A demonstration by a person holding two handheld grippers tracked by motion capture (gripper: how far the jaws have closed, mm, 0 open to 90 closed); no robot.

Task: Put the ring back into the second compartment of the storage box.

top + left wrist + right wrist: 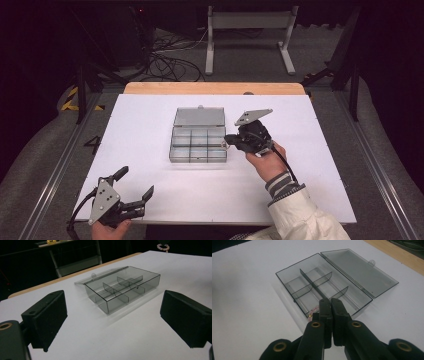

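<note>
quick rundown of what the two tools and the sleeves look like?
Both tools are black. The left tool has thick rectangular jaws, a grey three-cornered plate and a black cable. The right tool has brass-coloured rivets. Right sleeve: cream, over a striped cuff.

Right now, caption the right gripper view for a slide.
Shut right gripper over an open divided box, lid flat.

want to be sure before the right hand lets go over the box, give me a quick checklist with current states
1. Clear smoky plastic compartment box lid open and lying flat: ok.
2. Right gripper jaws closed: ok.
3. Small pinkish item with a gold end held at those jaws: cannot tell, mostly hidden.
4. Jaw tips over the box's near end compartment: ok.
5. Left gripper open and away from the box: ok.
6. Box sitting flat on the white table: ok.
</note>
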